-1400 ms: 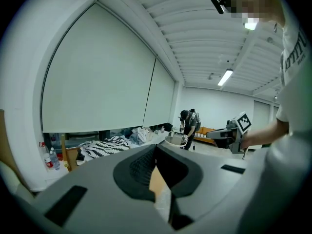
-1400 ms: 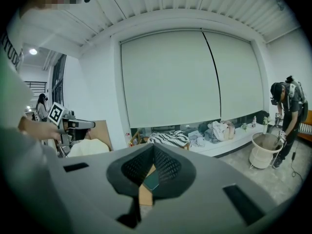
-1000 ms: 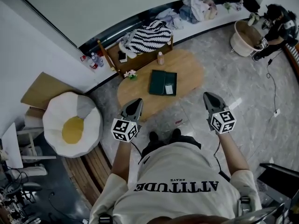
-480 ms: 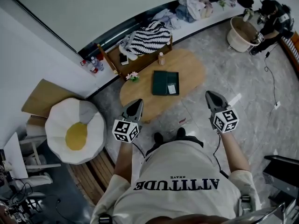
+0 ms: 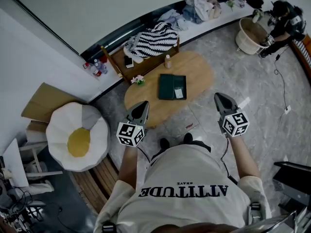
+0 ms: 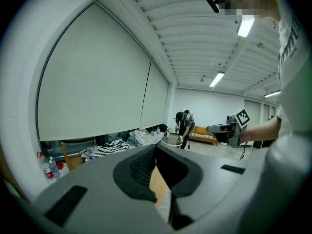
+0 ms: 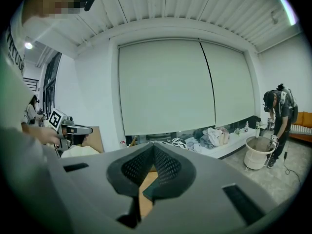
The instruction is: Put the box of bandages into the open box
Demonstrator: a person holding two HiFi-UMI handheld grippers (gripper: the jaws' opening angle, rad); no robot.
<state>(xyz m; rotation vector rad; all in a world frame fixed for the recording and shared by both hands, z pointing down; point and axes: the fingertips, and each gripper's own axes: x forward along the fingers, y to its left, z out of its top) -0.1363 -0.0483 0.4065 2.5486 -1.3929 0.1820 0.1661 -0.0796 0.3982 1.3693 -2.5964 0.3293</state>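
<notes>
Far to the left of the oval wooden surface (image 5: 194,72), a cushion shaped like a fried egg (image 5: 77,135) lies on the floor. Some small bottles (image 5: 96,66) stand by the wall beyond the left end of the surface. Behind the surface is a low wooden rack (image 5: 146,57) with a black and white striped cloth (image 5: 155,38) on it. A little bunch of flowers (image 5: 138,78) stands on the left edge of the surface, and a small bottle (image 5: 167,60) on its far edge.

The left gripper (image 5: 141,106) hangs in the air at the near left edge of the surface and points toward it. Its jaws are pressed together at the tips, with nothing between them.

The open box (image 5: 167,86), dark green, lies flat in the middle of the surface. Inside it, at its right side, lies a small white box (image 5: 179,92). It seems to be the box of bandages, but it is too small to read. On the floor just in front of the surface lies a small flat thing (image 5: 189,126) that I cannot identify.

The right gripper (image 5: 221,99) hangs over the floor near the right end of the surface, well apart from the open box. Its jaws are pressed together too and hold nothing. Far to the right of the surface, a person (image 5: 284,13) bends over a pale round tub (image 5: 250,33).
</notes>
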